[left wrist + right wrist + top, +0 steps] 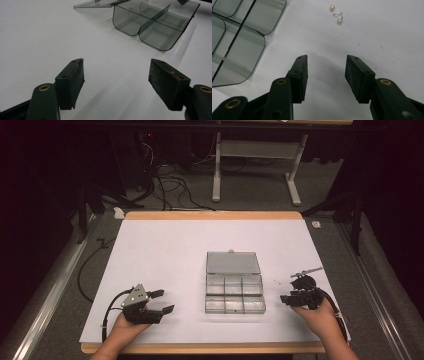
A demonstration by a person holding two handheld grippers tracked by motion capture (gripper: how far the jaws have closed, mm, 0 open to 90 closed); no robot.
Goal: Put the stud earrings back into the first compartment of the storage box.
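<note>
A clear plastic compartment box (pixel 234 297) lies in the middle of the white table, its lid (pixel 233 262) folded back flat behind it. The box (pixel 152 23) sits ahead and to the right of my left gripper (pixel 116 80), and its compartments look empty. My left gripper (pixel 165 301) rests near the front left with its jaws wide apart and nothing between them. A small pair of pearl earrings (pixel 336 15) lies on the table just beyond my right gripper (pixel 327 72), beside the box's corner (pixel 239 47). The right gripper (pixel 283 298) is open and empty, to the right of the box.
A thin grey metal piece (pixel 307 270) lies just behind the right gripper near the table's right edge. The wooden front rim (pixel 200 348) runs below both hands. Beyond the far edge, cables (pixel 170 187) and a white stand (pixel 216 175) are on the floor.
</note>
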